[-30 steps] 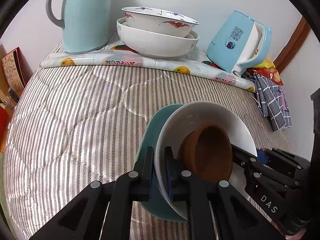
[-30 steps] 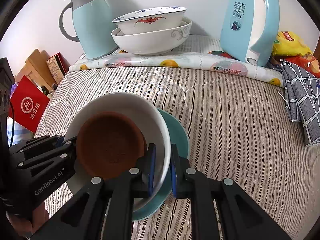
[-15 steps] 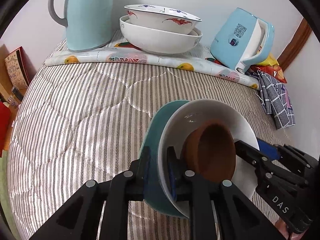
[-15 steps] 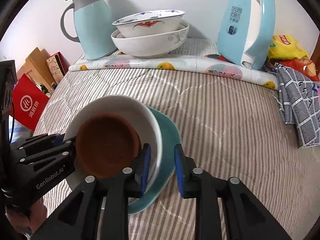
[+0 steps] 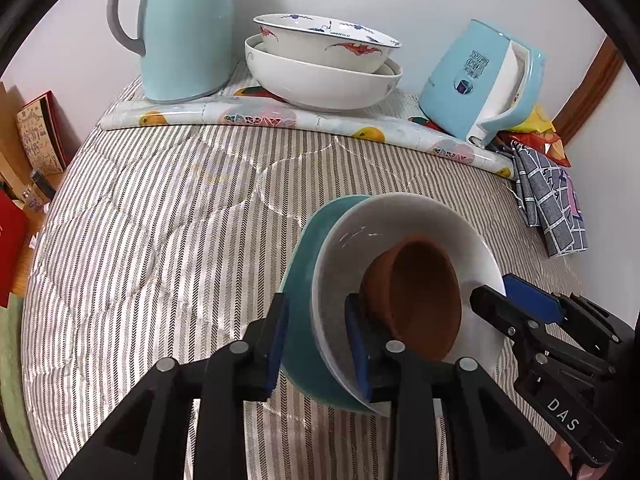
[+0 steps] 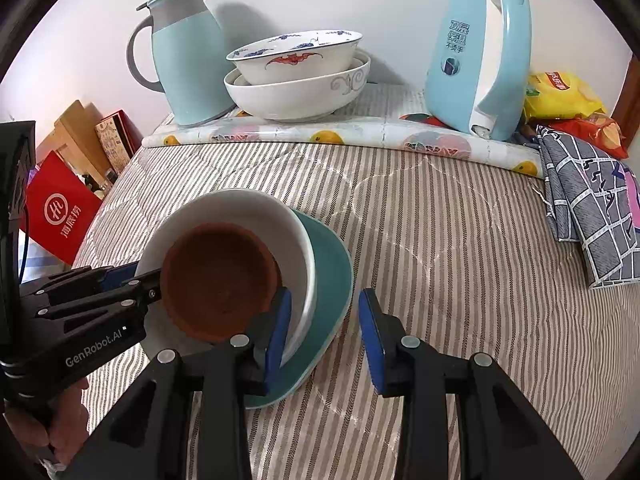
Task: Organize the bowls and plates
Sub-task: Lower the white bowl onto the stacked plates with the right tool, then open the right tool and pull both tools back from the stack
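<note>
The stack near the camera is already built: a brown bowl [image 6: 219, 280] sits inside a white bowl [image 6: 292, 232], and the white bowl sits on a teal plate [image 6: 332, 280]. This stack lies on the striped quilt [image 6: 440, 248], well in front of the two big nested bowls [image 6: 296, 80], which stand at the far edge between the thermos jug [image 6: 188, 56] and the blue kettle [image 6: 476, 64].

The left gripper [image 5: 316, 344] has its jaws around the rims of the teal plate and the white bowl, one pad [image 5: 276, 340] outside the plate and the other inside the bowl; the gap is narrow, but I cannot tell if it really presses. The right gripper [image 6: 324, 336] has its jaws spread wide, one pad [image 6: 278, 332] inside the white bowl and the other over bare quilt, not touching the plate.

I judge that the stacking itself is done. What is left, probably, is only to let go, or to bring this stack nearer to the big nested bowls.

The stack opens upward, its axis about vertical, maybe tilted a little toward the left gripper.
</note>
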The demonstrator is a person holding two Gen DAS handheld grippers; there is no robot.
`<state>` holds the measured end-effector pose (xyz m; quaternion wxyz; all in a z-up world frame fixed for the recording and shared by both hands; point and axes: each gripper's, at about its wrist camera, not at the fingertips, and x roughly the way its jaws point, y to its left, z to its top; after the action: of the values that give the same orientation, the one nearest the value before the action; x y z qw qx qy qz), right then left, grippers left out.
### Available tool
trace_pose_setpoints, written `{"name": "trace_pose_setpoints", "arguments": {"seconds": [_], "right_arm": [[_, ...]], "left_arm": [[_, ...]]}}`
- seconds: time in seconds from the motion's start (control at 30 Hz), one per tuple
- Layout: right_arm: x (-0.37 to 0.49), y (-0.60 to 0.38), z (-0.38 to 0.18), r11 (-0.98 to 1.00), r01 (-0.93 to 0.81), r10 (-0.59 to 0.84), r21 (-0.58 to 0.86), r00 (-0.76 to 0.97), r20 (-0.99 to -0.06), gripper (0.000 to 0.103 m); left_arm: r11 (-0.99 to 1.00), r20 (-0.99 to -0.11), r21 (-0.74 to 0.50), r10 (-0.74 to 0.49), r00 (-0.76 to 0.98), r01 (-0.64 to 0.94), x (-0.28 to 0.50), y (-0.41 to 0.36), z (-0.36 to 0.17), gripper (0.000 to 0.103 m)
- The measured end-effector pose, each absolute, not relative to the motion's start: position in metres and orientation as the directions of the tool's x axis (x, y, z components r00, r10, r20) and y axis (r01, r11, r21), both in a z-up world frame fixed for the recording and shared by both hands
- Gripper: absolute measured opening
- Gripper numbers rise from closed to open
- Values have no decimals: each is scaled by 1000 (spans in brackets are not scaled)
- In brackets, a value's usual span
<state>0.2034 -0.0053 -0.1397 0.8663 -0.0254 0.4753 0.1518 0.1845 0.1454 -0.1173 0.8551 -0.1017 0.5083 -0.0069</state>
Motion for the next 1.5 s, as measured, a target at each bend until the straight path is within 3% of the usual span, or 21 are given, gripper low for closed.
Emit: {"name": "trace_pose_setpoints", "arguments": {"seconds": [0.07,0.13,0.33,0.47,0.6,0.93,1.07,1.13,1.27,1.5], "right_arm": [[202,-6,-138,952,-290,240,99,503,-830,35],[199,-7,-136,952,-289,239,98,507,-828,35],[186,-11,-129,951,-291,245,101,517,-820,35],[173,-17,-118,955,-285,236,87,544,-805,47],[155,-31,-101,962,-261,219,75,583,-782,52],[101,-78,-64,978,-196,182,66,660,-729,53],[74,-96,-55,983,-175,167,62,688,-706,72],[57,-107,-50,987,-156,145,48,708,-691,75],[33,-125,-41,993,-119,99,15,738,-667,85],[-6,-158,-27,998,-66,65,22,771,-633,90]], "left_arm": [[982,-869,-157,-87,487,-106,182,146,-116,41],[982,-867,-158,-86,490,-107,180,147,-115,44],[982,-863,-144,-65,502,-120,170,147,-107,49],[983,-850,-129,-42,526,-129,160,145,-98,54],[986,-830,-96,-4,557,-137,146,137,-83,57],[991,-769,-59,29,638,-116,97,105,-43,69],[994,-741,-63,14,671,-89,74,88,-27,70],[995,-726,-68,3,687,-77,63,78,-19,70],[996,-696,-82,-26,718,-43,39,58,-8,83],[995,-661,-102,-65,747,-3,7,34,7,86]]}}
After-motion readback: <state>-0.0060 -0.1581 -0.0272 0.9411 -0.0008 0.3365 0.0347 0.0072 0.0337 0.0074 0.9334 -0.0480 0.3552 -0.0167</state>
